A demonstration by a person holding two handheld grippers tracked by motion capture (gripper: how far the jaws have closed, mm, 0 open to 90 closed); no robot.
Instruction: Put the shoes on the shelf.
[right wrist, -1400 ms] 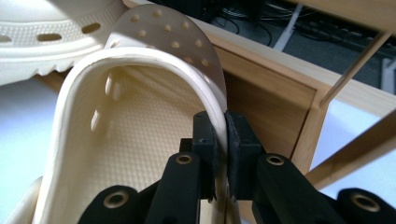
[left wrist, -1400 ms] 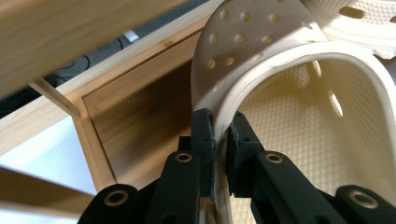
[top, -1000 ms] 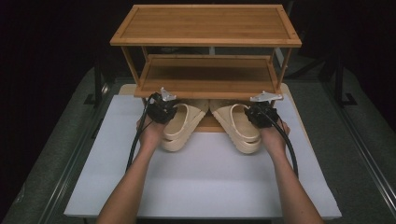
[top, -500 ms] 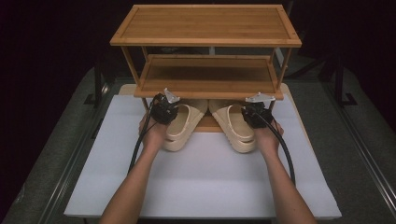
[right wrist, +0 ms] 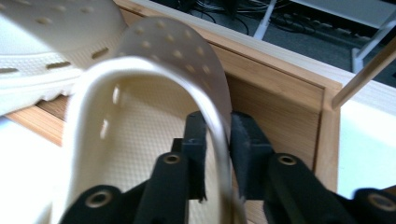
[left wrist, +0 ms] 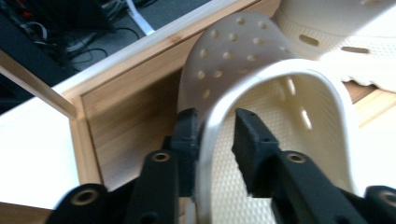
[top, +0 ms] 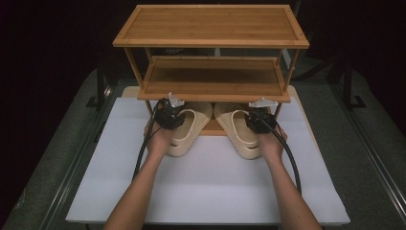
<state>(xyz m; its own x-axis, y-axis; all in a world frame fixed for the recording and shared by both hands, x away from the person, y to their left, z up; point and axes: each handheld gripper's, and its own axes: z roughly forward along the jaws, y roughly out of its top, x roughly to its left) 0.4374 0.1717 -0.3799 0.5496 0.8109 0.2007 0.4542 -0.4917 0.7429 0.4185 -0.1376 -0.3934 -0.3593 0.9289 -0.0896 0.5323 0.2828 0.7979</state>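
Two cream slippers lie side by side, toes on the bottom board [top: 213, 128] of a bamboo shoe rack [top: 210, 24] and heels on the white mat [top: 210, 187]. My left gripper [top: 173, 115] straddles the strap of the left slipper [top: 190, 128]. In the left gripper view that strap [left wrist: 261, 56] touches one pad, with a gap at the other; the left gripper [left wrist: 215, 126] has just been opening. My right gripper [top: 254, 120] straddles the right slipper [top: 238, 132]. Its strap [right wrist: 154, 46] stands between the loosened pads of the right gripper [right wrist: 218, 130], which has also just been opening.
The rack has a middle shelf [top: 213, 76] low over the slippers and grippers, and thin corner posts [top: 135, 67] at both sides. Dark grey table surface [top: 335, 110] and metal rails flank the mat. Cables trail from both grippers over the forearms.
My right hand and its slipper have shifted slightly left and toward the person. The left hand has stayed where it was.
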